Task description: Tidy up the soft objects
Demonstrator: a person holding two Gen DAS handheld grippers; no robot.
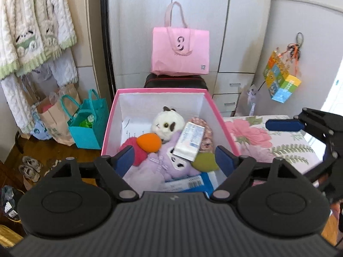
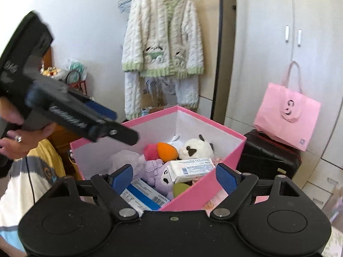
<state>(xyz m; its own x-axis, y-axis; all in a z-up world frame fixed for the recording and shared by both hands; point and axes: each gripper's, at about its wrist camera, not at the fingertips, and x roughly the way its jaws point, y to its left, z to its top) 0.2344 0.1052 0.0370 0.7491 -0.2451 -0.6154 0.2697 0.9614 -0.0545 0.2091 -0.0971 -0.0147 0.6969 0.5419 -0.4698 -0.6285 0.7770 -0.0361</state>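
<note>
The pink box [image 1: 109,115] fills the middle of the left wrist view and already holds a heap of soft things. A white plush with dark patches [image 1: 167,124] lies toward the back. A red pompom [image 1: 137,150] and an orange sponge [image 1: 149,142] sit at centre left. A purple plush [image 1: 158,165] sprawls toward the lower edge, with a green sponge [image 1: 204,160] just beside it at lower right. A white packet [image 1: 189,140] lies tilted across the purple plush, and a blue-and-white packet [image 1: 188,184] peeks out at the bottom.

The left gripper [image 1: 174,158] hovers over the box with its fingers spread wide and nothing between them. The right gripper [image 2: 174,176] hangs at the box's near corner in the right wrist view, its fingers likewise spread and empty.

Judging from this, collecting looks largely done: no loose soft item shows on the floral bedspread [image 1: 278,141] at the right of the left wrist view. What may remain is tidying the jumbled pile, or fetching items outside both views, which cannot be told.
</note>
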